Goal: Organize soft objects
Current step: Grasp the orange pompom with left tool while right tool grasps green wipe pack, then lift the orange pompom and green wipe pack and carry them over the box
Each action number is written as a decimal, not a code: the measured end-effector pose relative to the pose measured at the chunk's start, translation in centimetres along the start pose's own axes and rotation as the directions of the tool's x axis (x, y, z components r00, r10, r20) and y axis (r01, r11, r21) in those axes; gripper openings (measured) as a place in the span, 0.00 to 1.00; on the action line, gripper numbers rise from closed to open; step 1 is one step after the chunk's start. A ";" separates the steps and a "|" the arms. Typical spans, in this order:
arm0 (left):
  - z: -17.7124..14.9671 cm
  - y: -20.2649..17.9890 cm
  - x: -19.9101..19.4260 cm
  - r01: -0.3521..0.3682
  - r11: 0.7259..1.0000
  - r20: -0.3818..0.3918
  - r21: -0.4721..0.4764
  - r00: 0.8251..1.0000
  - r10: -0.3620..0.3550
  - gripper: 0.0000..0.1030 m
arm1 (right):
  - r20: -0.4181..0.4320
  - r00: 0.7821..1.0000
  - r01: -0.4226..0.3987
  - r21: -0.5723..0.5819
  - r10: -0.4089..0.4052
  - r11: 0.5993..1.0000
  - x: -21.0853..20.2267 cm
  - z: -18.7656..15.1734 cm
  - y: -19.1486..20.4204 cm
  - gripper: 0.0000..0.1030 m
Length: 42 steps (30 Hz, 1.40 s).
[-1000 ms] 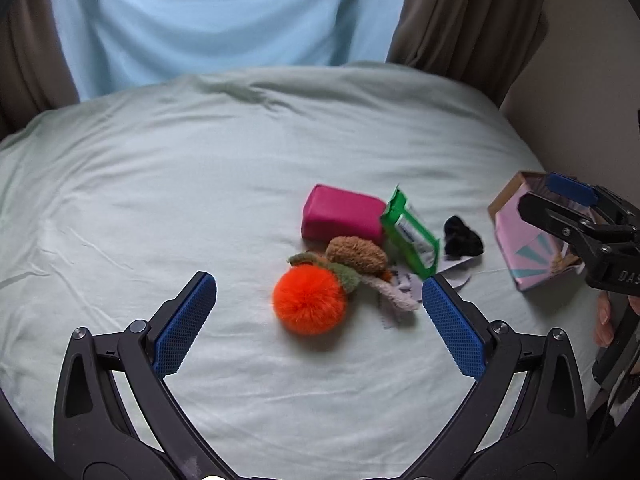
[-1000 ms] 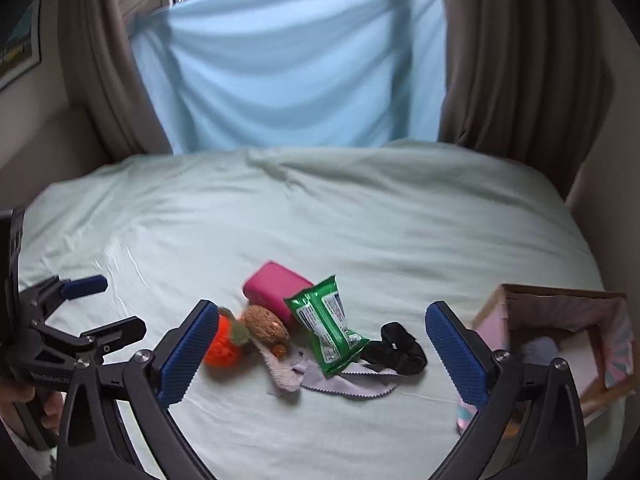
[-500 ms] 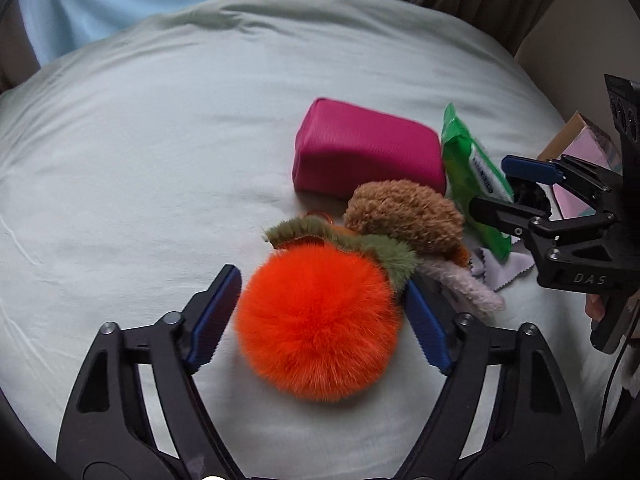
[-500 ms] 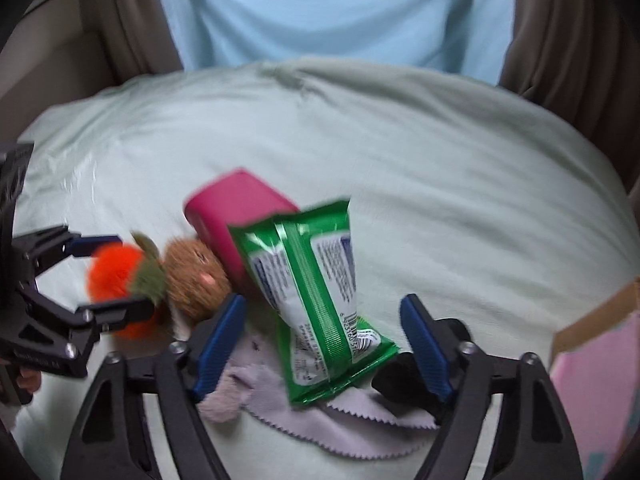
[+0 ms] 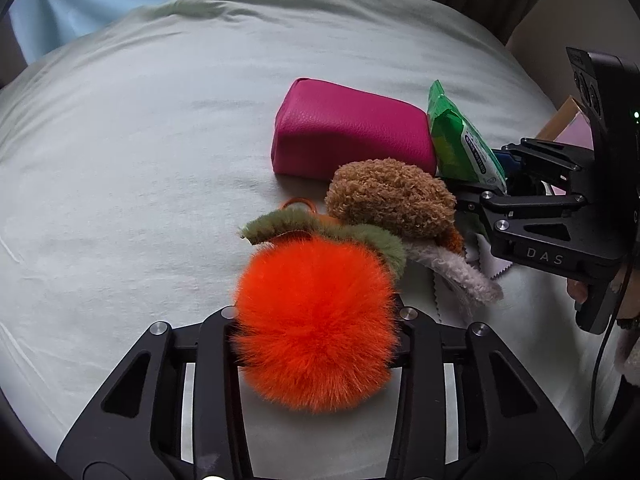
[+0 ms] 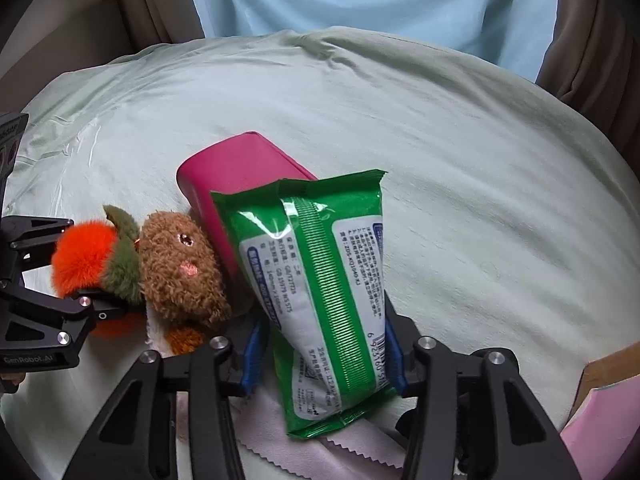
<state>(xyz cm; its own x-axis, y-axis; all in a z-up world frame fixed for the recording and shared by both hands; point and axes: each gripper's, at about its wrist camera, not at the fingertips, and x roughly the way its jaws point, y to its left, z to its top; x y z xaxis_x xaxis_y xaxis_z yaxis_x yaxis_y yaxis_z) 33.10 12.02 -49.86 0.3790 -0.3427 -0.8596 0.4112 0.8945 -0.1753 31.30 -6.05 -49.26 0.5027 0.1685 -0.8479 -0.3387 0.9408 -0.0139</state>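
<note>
1. Bed (image 5: 132,168) carries a small heap of soft things, seen from both wrist views; a pink box (image 6: 600,420) edges in at 4 o'clock of the right view.
2. Left tongs (image 5: 316,320) are pinching the orange pompom (image 5: 316,320), its fur bulging over both sides so the pads are hidden. It looks very light and squashy; a grip across its middle suits it, though its green leaf trim (image 5: 360,236) touches the brown plush toy (image 5: 392,200) and may drag it.
3. Right tongs (image 6: 320,356) are pinching the green wipes pack (image 6: 320,280) near its lower end, blue pads (image 6: 253,354) against both edges. The pack stands tilted, its upper end leaning on the pink pouch (image 6: 236,176).
4. Wipes pack film looks glossy and probably slippery, the contents limp; holding across the thicker middle would likely be steadier than at the end.
5. Pale cloth (image 6: 304,456) with a zigzag edge lies under the pack, at 6 o'clock.
</note>
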 end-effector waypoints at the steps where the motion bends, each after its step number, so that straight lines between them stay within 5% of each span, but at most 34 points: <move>1: 0.0 0.1 -0.1 0.000 1.000 0.000 -0.003 1.000 0.000 0.33 | 0.001 1.000 0.002 0.006 -0.002 1.000 -0.1 -0.1 0.0 0.40; 15: 0.4 0.4 -6.5 -0.022 0.999 0.075 -0.044 0.997 0.026 0.32 | 0.065 0.998 0.006 0.069 -0.010 0.998 -5.0 1.0 0.8 0.31; 27: 3.3 -2.7 -18.6 -0.037 0.997 0.169 -0.072 0.984 0.048 0.32 | 0.145 0.989 0.010 0.136 -0.030 0.991 -18.7 3.1 2.8 0.31; 34: 5.9 -7.1 -24.3 -0.018 0.996 0.219 -0.089 0.975 0.037 0.32 | 0.152 0.985 0.040 0.261 -0.082 0.965 -27.5 3.3 0.6 0.31; 42: 8.3 -16.3 -27.0 0.013 0.996 0.231 -0.094 0.973 0.009 0.32 | 0.140 0.981 0.070 0.375 -0.132 0.924 -35.0 1.1 -5.8 0.31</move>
<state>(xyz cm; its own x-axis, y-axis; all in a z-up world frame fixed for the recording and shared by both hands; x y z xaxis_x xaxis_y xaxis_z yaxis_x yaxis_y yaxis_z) 23.01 4.33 -19.81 0.5639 -0.3912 -0.7273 0.3365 0.9131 -0.2302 16.51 -17.09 -18.91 0.6496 0.0828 -0.7557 0.0207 0.9918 0.1264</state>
